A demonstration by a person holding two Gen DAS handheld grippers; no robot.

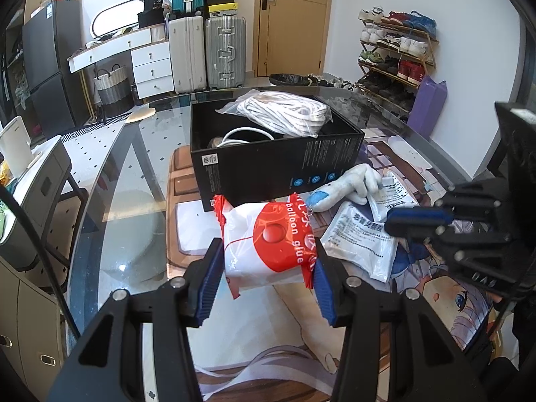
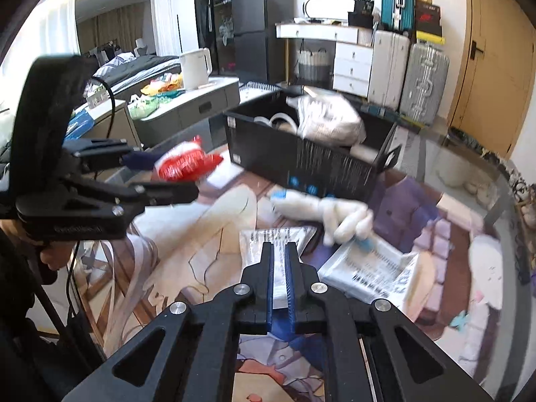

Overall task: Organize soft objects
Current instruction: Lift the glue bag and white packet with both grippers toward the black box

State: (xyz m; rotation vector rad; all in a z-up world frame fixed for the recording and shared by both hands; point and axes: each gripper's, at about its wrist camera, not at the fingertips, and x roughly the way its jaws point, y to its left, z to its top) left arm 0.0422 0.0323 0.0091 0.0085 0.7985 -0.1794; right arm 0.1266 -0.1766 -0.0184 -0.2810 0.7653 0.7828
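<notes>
From the left wrist, the black box [image 1: 278,157] sits on the far side of the printed mat [image 1: 368,305], holding a bagged white rope [image 1: 284,112] and a white cable [image 1: 238,135]. Nearer, the left gripper [image 1: 268,276] pinches the red-and-white balloon glue packet [image 1: 268,241], lifted just in front of the box. A white plush toy [image 1: 348,186] and paper packets [image 1: 365,234] lie to the right.

From the right wrist, the right gripper [image 2: 279,258] hovers over a packet [image 2: 271,238], jaws nearly pressed together around nothing. The box [image 2: 308,160] stands far; the plush [image 2: 331,214] lies between.
</notes>
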